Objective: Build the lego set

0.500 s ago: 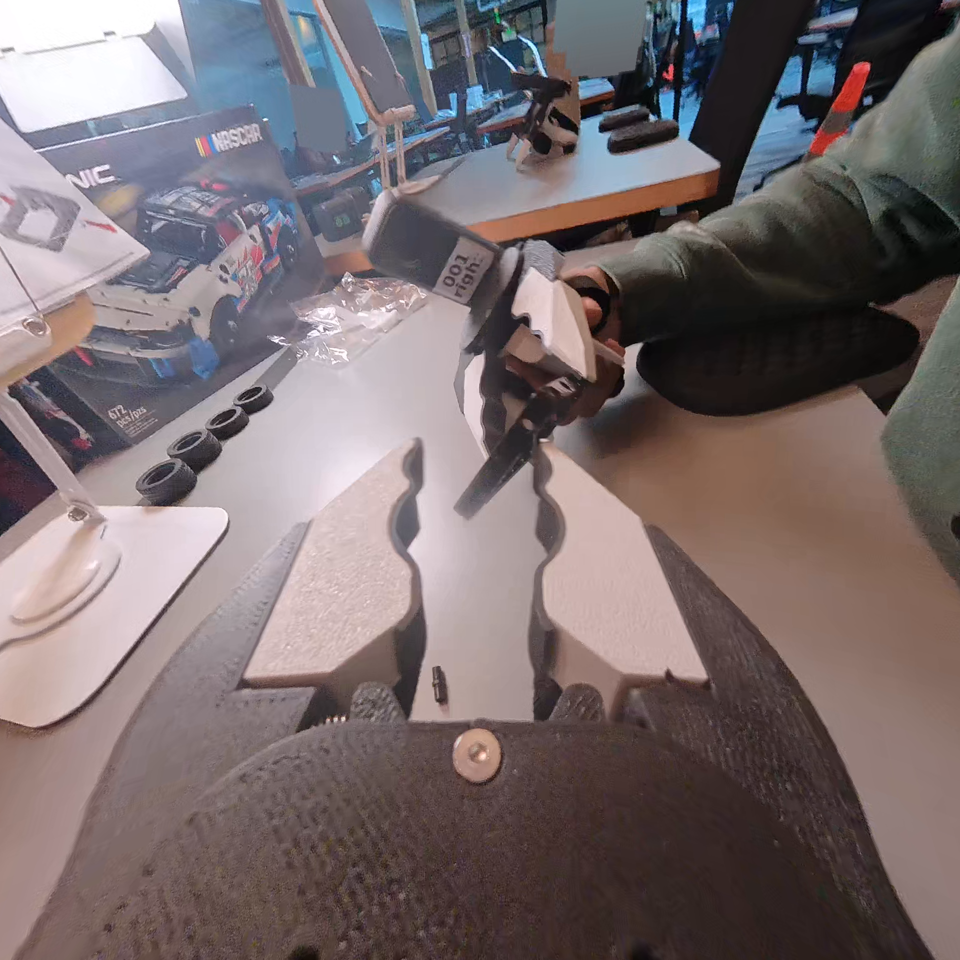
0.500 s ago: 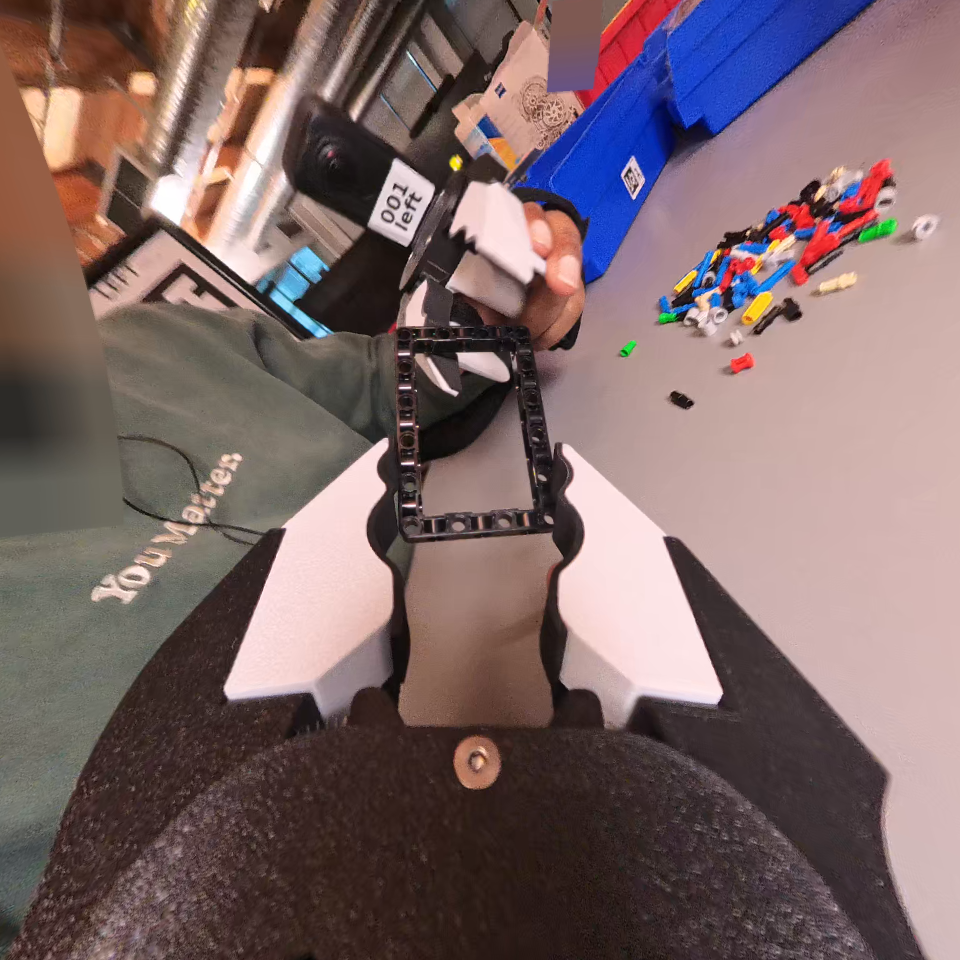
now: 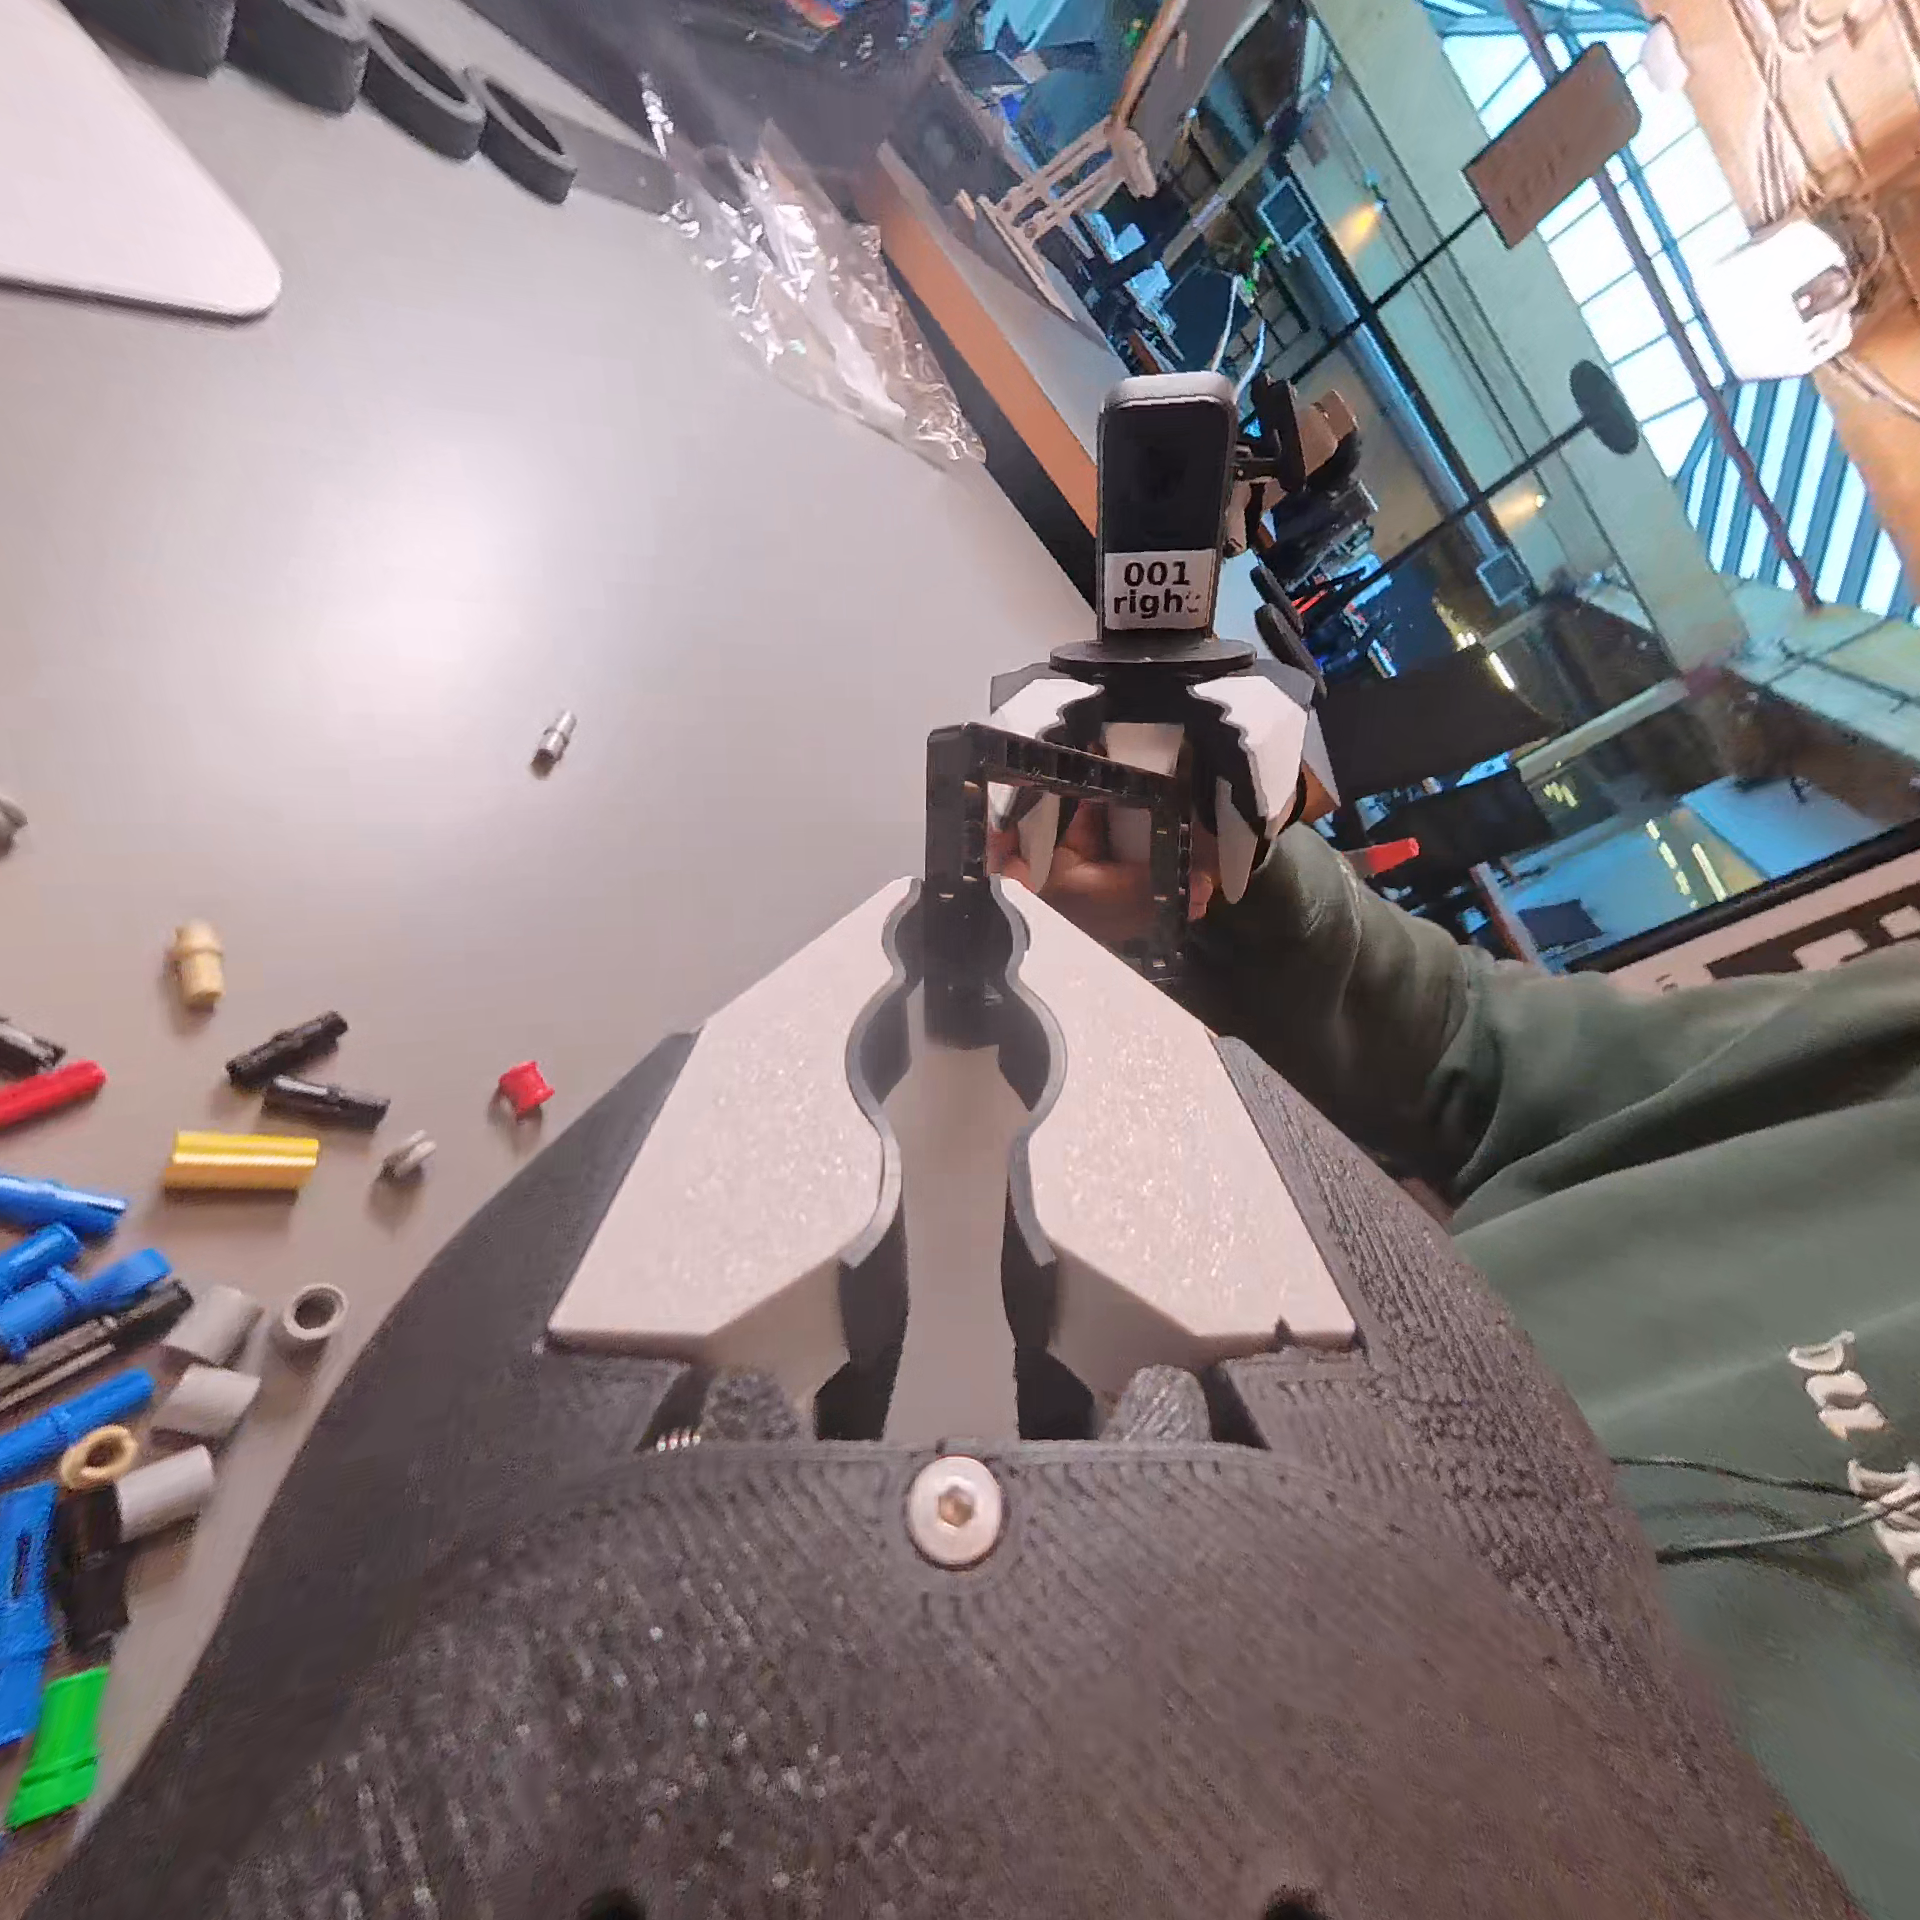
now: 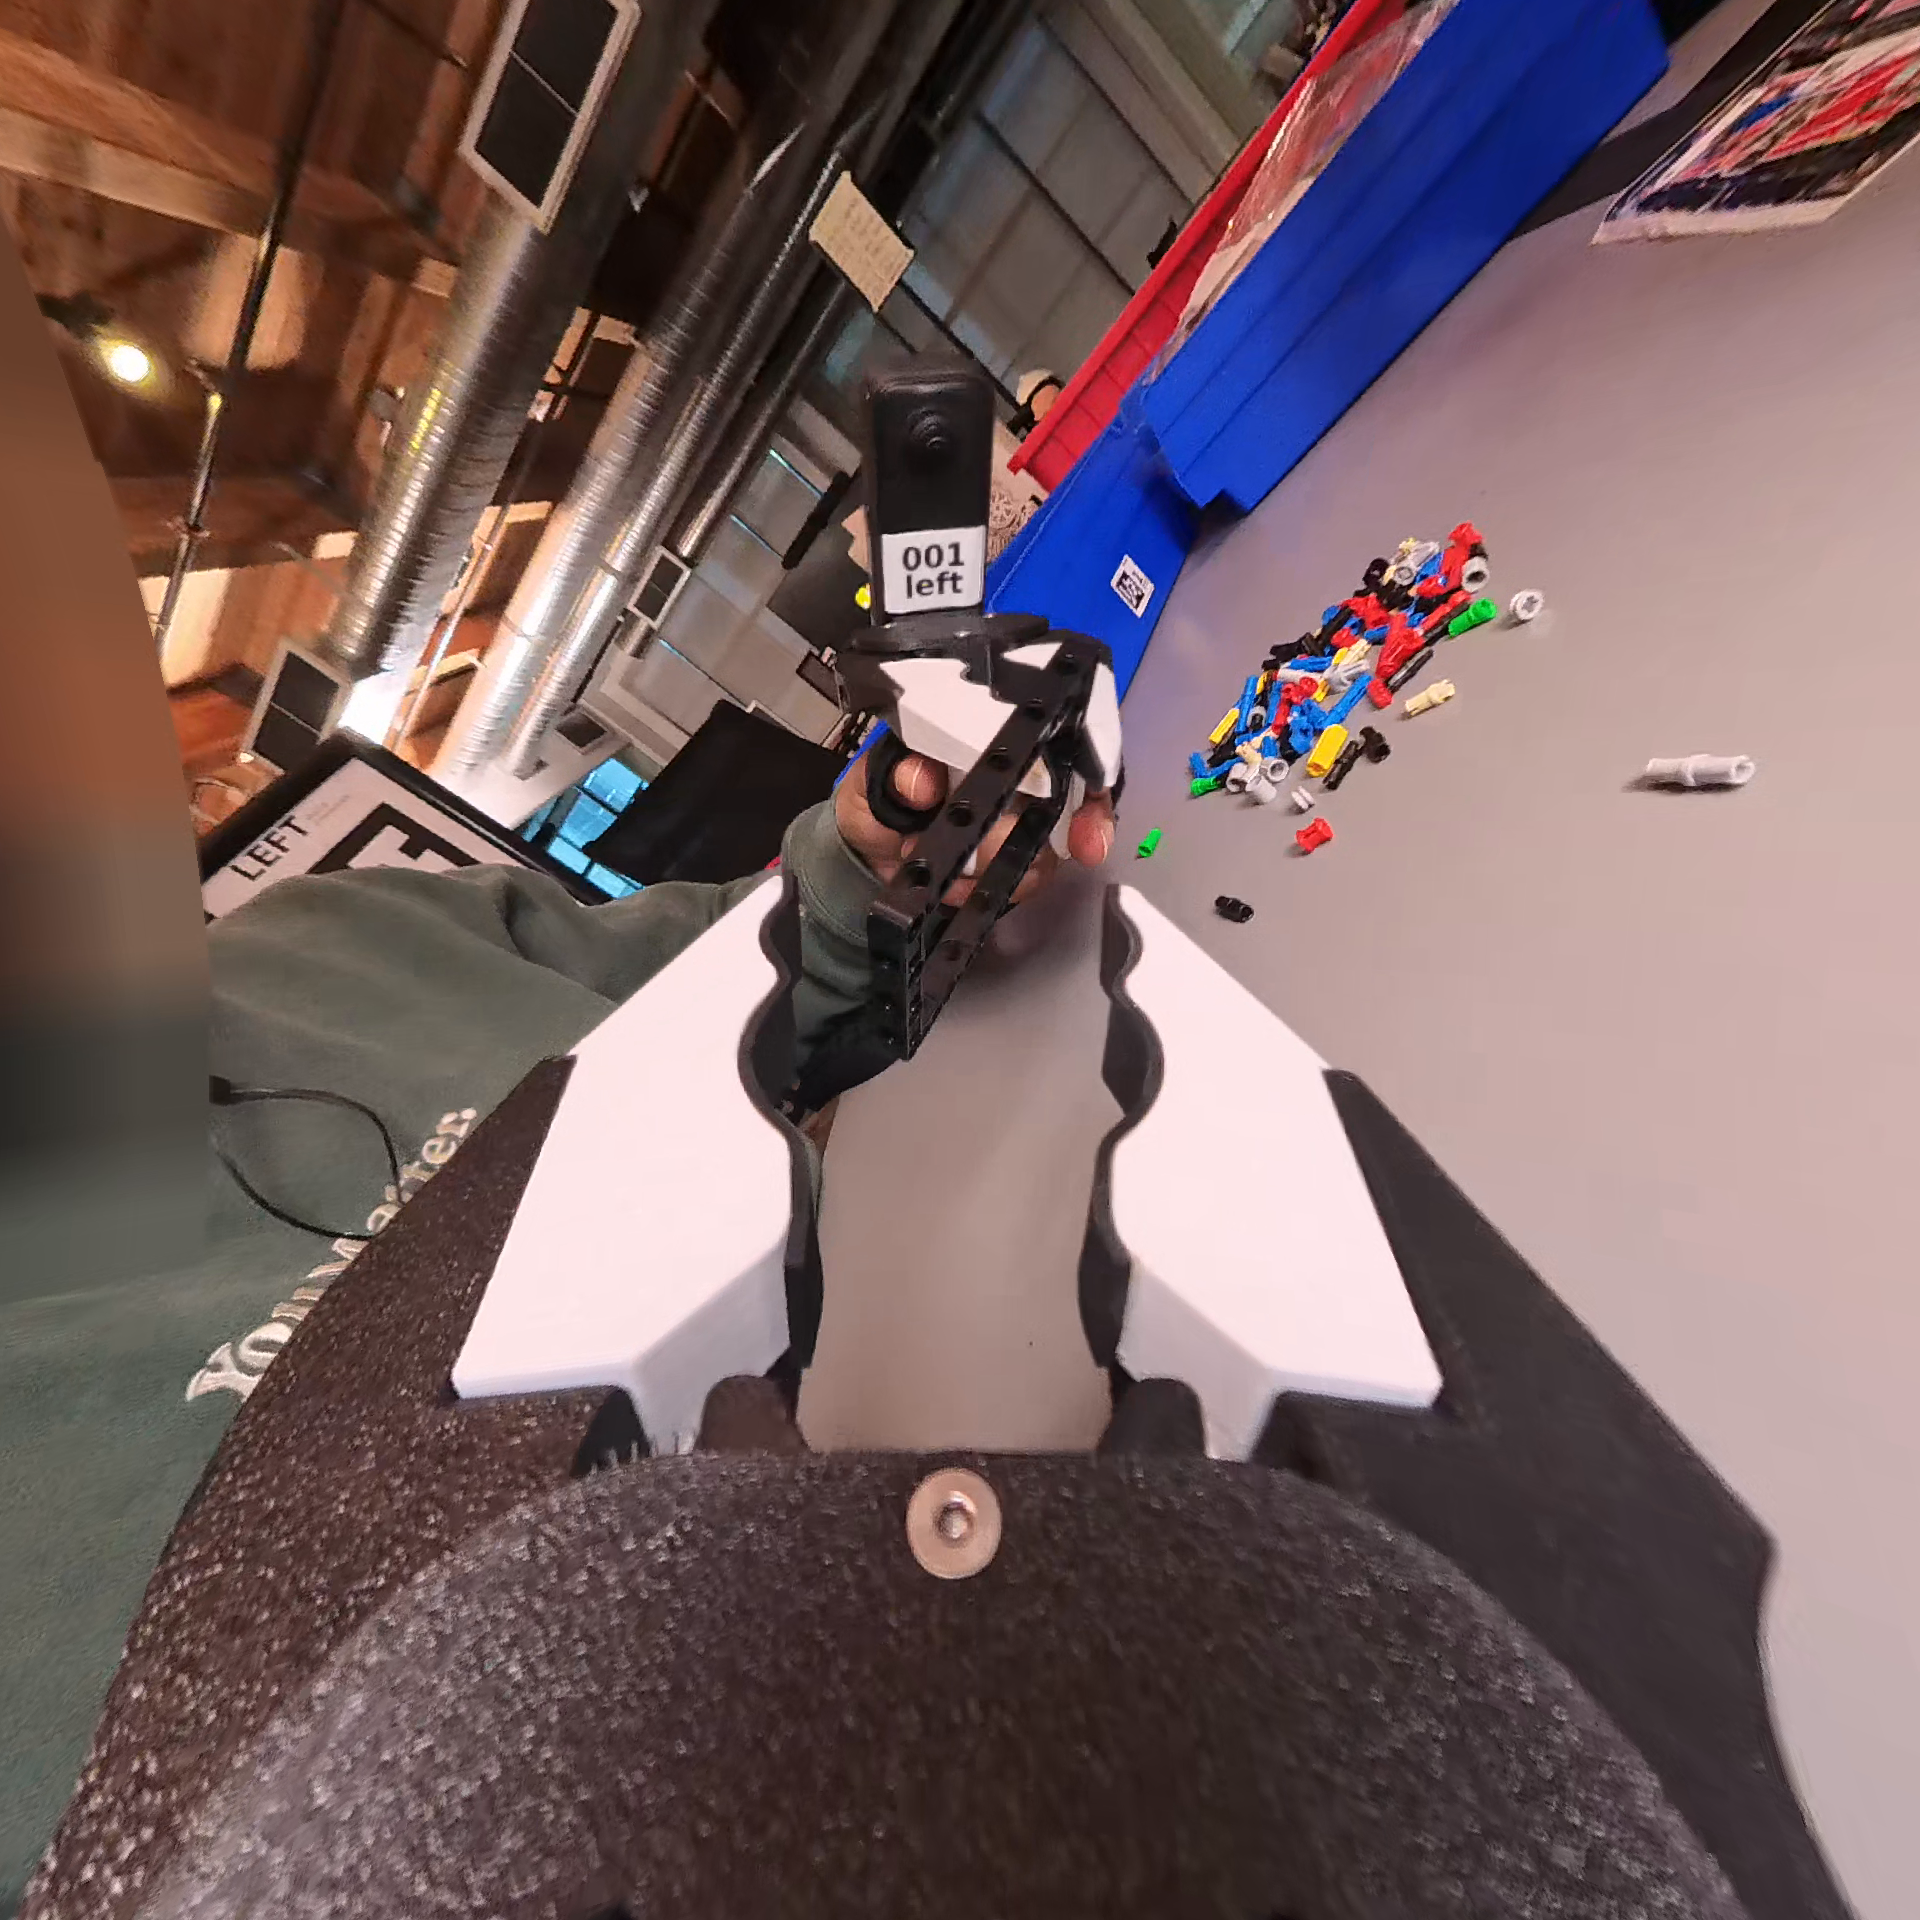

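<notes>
In the left wrist view, our left gripper (image 3: 958, 914) pinches one side of the black frame (image 3: 1049, 774), held up above the grey table (image 3: 416, 623) (loose pieces (image 3: 239, 1158) lie scattered at left). In the right wrist view, our right gripper (image 4: 948, 914) stands spread, the frame (image 4: 966, 821) not touching its fingers.

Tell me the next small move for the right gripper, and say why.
Probably back the right gripper away toward the loose pieces. Its jaws stand open, while the left gripper is shut on the black frame, so the frame seems handed over.
</notes>
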